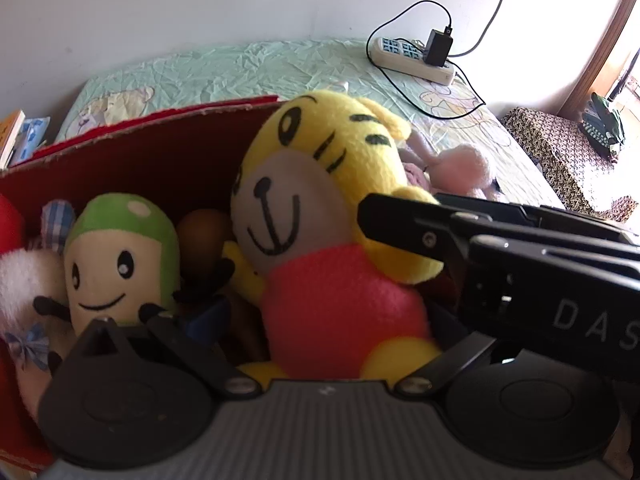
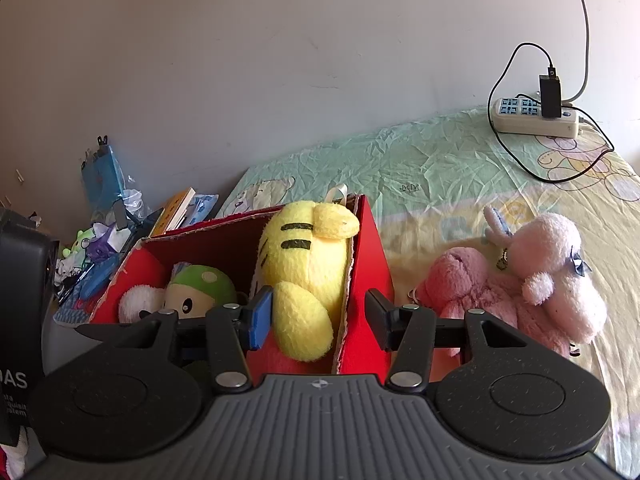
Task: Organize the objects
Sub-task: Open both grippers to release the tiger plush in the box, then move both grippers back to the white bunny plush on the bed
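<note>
Nearest the lens in the right wrist view, the right gripper (image 2: 318,322) is seen spread wide, its jaws straddling the near wall of the red box (image 2: 370,280); the blue-padded finger (image 2: 259,320) lies just beside the yellow tiger plush (image 2: 304,276), yet nothing is pinched. In the left wrist view, the left gripper (image 1: 320,344) is also seen open; its fingertips are poorly shown, so whether the tiger plush (image 1: 320,216) is touched cannot be told with certainty. The tiger is lodged upright at the right end of the box (image 1: 160,152), beside a green-capped plush (image 1: 116,256) and a white plush (image 1: 24,276) already inside. Beyond the box, a pink plush (image 2: 520,280) lies on the bed sheet (image 2: 400,168), still outside. Farther back, a power strip (image 2: 536,118) with a black adapter (image 2: 550,94) rests near the wall.

The step in hand is judged to be the seating of the tiger. It would be done well if the plush were pressed downward by its body rather than its ear, and the open jaws were lifted clear of the cardboard wall before being drawn back, so that the box is not dragged or tipped.
</note>
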Tool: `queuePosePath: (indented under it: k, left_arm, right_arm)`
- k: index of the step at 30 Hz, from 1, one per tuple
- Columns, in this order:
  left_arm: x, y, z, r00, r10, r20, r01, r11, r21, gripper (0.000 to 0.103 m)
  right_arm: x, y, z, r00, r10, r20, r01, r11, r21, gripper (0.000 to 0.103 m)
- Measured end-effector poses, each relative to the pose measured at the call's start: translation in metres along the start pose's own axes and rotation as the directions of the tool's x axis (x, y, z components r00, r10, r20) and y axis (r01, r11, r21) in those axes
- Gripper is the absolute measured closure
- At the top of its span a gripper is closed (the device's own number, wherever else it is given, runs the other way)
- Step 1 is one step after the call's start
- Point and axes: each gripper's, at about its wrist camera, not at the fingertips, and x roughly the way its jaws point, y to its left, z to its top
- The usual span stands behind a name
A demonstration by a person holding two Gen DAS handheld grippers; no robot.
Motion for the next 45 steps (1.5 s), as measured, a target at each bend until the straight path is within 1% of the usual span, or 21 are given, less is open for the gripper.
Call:
queuePosePath:
  k: [7,12,25,30,37,40,45]
  left_arm:
    - [-0.004,-0.006,-0.003,1.000,0.026,0.016,-0.027,0.999,0.024,0.001]
    - [-0.010,-0.008,-0.004,0.999,0.037,0.022,-0.037,0.999,0.023,0.001]
    - [-0.028,-0.016,-0.015,0.994,0.100,0.044,-0.100,0.995,-0.008,0.001]
    - [-0.034,-0.020,-0.018,0.989,0.135,0.054,-0.134,0.991,-0.025,0.001]
    - [-0.046,-0.034,-0.022,0.982,0.163,0.090,-0.162,0.987,-0.024,0.001]
    - [-0.051,-0.045,-0.022,0.974,0.199,0.105,-0.198,0.980,-0.017,0.002]
    - [-0.061,-0.061,-0.019,0.971,0.200,0.129,-0.199,0.980,-0.023,0.002]
  right_arm:
    - [-0.005,0.001,-0.003,1.000,-0.001,-0.003,0.001,1.000,-0.002,0.050]
    - [-0.013,0.000,-0.003,1.000,0.004,0.005,-0.004,1.000,0.011,0.050]
    - [-0.032,0.003,-0.011,0.999,0.036,0.020,-0.036,0.999,0.013,0.050]
    - [-0.042,0.000,-0.012,0.998,0.045,0.034,-0.046,0.999,0.011,0.050]
    - [-0.057,-0.015,-0.013,0.997,0.062,0.044,-0.063,0.998,0.021,0.050]
    - [-0.064,-0.024,-0.013,0.997,0.070,0.045,-0.071,0.997,0.025,0.050]
    - [-0.077,-0.046,-0.010,0.995,0.074,0.061,-0.077,0.996,0.052,0.050]
